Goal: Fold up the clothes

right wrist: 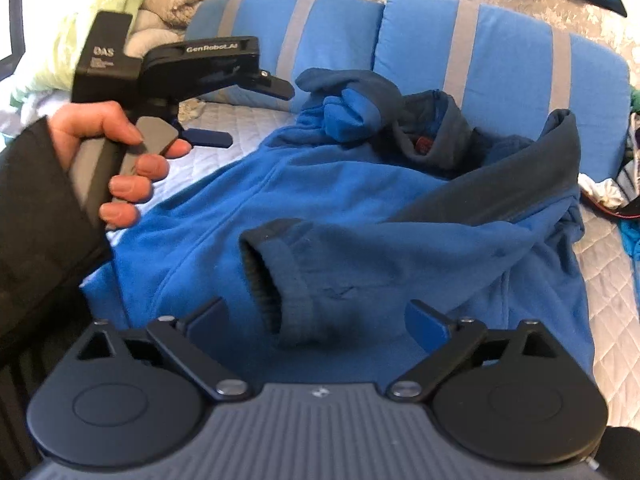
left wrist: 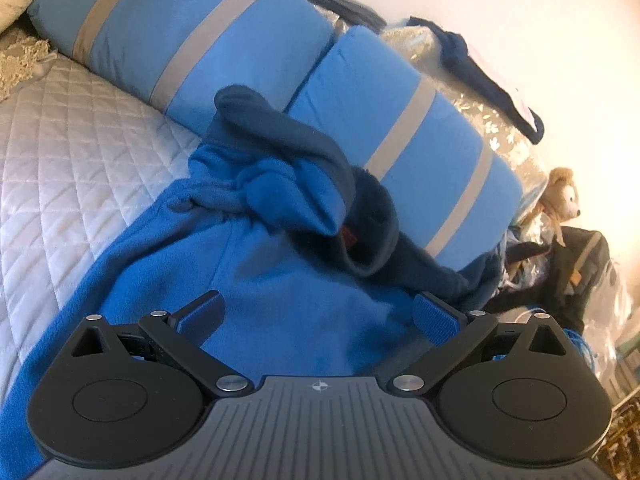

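- On the quilted white bedspread (right wrist: 612, 280) lies a blue fleece jacket (right wrist: 360, 184), spread out in front of me with its darker collar (right wrist: 440, 136) bunched toward the pillows.
- One sleeve is folded across the jacket's front; its dark blue cuff (right wrist: 280, 276) rests on the body of the jacket, opening toward the left of the right wrist view.
- My right gripper (right wrist: 320, 320) hangs over that cuff with its fingers spread wide; the cuff sits in the gap between them and neither pad presses on it.
- My left gripper (left wrist: 316, 316) hangs over the jacket's other side, fingers likewise spread wide, pinching nothing.
- From the right wrist view, a hand (right wrist: 116, 160) in a black sleeve (right wrist: 36, 216) grips the left gripper's grey handle, above the jacket's left edge.
- Behind the jacket, two blue pillows (right wrist: 500, 48) with grey stripes lie side by side.
- Farther right in the left wrist view, a stuffed bear (left wrist: 560, 196) sits above a dark bag.
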A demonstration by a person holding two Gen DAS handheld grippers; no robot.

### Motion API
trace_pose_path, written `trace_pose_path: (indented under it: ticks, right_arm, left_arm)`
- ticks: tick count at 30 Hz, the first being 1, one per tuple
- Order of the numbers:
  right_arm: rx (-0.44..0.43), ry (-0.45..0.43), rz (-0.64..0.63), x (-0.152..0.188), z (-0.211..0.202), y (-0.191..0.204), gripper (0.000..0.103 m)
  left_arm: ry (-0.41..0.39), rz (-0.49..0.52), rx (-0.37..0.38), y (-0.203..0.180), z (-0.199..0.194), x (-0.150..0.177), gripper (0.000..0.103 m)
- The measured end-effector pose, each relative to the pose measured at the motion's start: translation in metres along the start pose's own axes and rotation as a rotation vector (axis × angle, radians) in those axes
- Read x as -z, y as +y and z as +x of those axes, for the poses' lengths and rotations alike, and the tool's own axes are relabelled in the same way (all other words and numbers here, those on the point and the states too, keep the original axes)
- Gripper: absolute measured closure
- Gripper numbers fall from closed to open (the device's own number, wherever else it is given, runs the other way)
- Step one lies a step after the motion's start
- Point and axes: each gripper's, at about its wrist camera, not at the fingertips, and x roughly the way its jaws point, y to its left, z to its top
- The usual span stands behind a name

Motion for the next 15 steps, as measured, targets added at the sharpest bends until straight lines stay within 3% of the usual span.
trace_pose_path:
  ticks: [4,6,7,8,9,10,11,15]
  right_arm:
    - [0.094,-0.031,-0.072,-0.002,0.018,0.028,0.004]
    - [0.177,-0.062,-0.187,-0.001,0.027,0.045,0.008]
    - [0.211,-0.075,-0.252,0.002,0.030,0.052,0.026]
    - [0.245,-0.087,-0.315,0.005,0.032,0.059,0.051]
    - [0.258,-0.085,-0.343,0.007,0.032,0.062,0.056]
    - [0.257,-0.067,-0.324,0.009,0.029,0.062,0.078]
    - [0.256,-0.048,-0.306,0.011,0.026,0.061,0.091]
    - [0.267,0.009,-0.239,0.019,0.012,0.057,0.094]
  left_arm:
    - [0.009,-0.003,-0.001,-0.001,0.001,0.004,0.002]
    - [0.017,-0.003,0.000,-0.001,0.002,0.005,0.002]
    - [0.020,-0.003,0.001,-0.001,0.003,0.006,0.002]
    - [0.024,-0.003,0.001,0.000,0.003,0.006,0.002]
    - [0.027,-0.002,0.001,0.000,0.003,0.007,0.002]
    - [0.031,0.001,0.002,0.000,0.003,0.009,0.002]
    - [0.036,0.003,0.003,0.001,0.004,0.010,0.002]
    - [0.048,0.030,0.009,-0.001,0.004,0.014,0.002]
